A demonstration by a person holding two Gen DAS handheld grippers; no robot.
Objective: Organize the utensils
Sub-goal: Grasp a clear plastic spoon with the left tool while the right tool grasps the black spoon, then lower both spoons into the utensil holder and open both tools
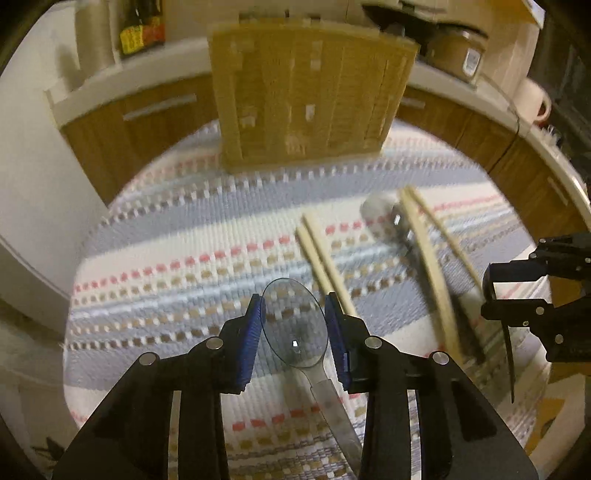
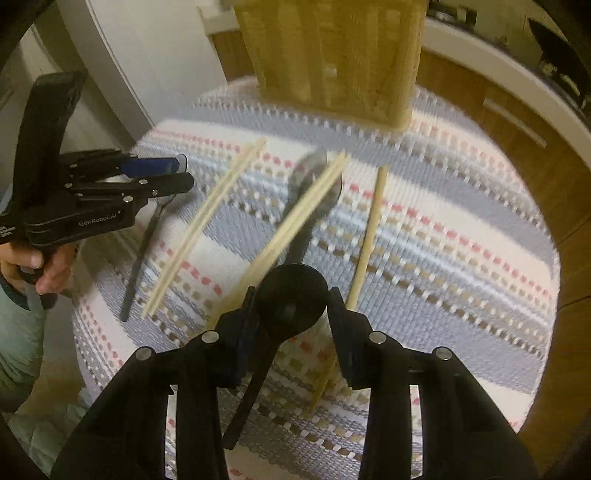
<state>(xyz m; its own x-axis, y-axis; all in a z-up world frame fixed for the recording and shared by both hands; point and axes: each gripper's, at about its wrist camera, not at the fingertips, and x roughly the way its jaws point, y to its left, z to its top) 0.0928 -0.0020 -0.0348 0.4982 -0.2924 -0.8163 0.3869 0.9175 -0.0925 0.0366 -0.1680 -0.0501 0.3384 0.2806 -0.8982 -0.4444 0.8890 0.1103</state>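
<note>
My left gripper [image 1: 293, 319] is shut on the bowl of a clear plastic spoon [image 1: 295, 325], held above the striped cloth; it also shows in the right wrist view [image 2: 177, 171]. My right gripper [image 2: 291, 306] is shut on the round head of a black spoon [image 2: 291, 299], its handle hanging down; it also shows in the left wrist view [image 1: 491, 297]. A wooden utensil organizer [image 1: 306, 99] stands at the far end of the cloth, seen too in the right wrist view [image 2: 332, 55]. Pairs of chopsticks [image 2: 207, 225] [image 2: 306, 214], one single chopstick [image 2: 369, 232] and a metal spoon [image 2: 314, 173] lie on the cloth.
The striped woven cloth [image 1: 166, 258] covers a small round table. Wooden cabinets with a white counter [image 1: 147, 114] curve behind it, carrying a bottle [image 1: 142, 29], a jar [image 1: 456, 51] and a mug [image 1: 535, 99]. The person's hand [image 2: 44, 266] holds the left gripper.
</note>
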